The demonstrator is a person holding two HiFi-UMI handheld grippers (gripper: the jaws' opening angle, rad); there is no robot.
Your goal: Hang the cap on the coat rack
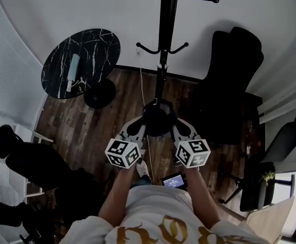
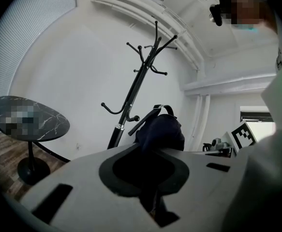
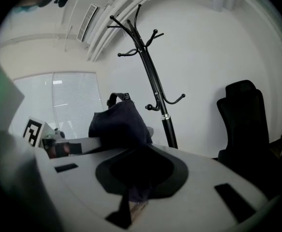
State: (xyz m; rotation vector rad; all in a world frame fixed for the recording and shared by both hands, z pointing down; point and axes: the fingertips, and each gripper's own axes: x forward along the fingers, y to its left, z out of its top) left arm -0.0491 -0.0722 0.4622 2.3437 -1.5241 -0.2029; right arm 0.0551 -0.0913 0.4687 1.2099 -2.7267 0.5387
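Note:
A dark cap (image 1: 158, 120) hangs between my two grippers, in front of the black coat rack (image 1: 163, 39). My left gripper (image 1: 145, 121) is shut on the cap's left side and my right gripper (image 1: 171, 121) is shut on its right side. In the left gripper view the cap (image 2: 161, 129) bulges above the jaws of the left gripper (image 2: 149, 153), with its back strap up and the coat rack (image 2: 133, 100) behind it. In the right gripper view the right gripper (image 3: 137, 178) pinches the fabric; the cap (image 3: 119, 122) sits to the left of the coat rack (image 3: 153, 88). All hooks are bare.
A round black marble table (image 1: 94, 44) with a pale cylinder (image 1: 73, 67) on it stands left of the rack. A black office chair (image 1: 231, 80) stands to its right. More dark chairs (image 1: 33, 161) sit at the left, on a wooden floor by white walls.

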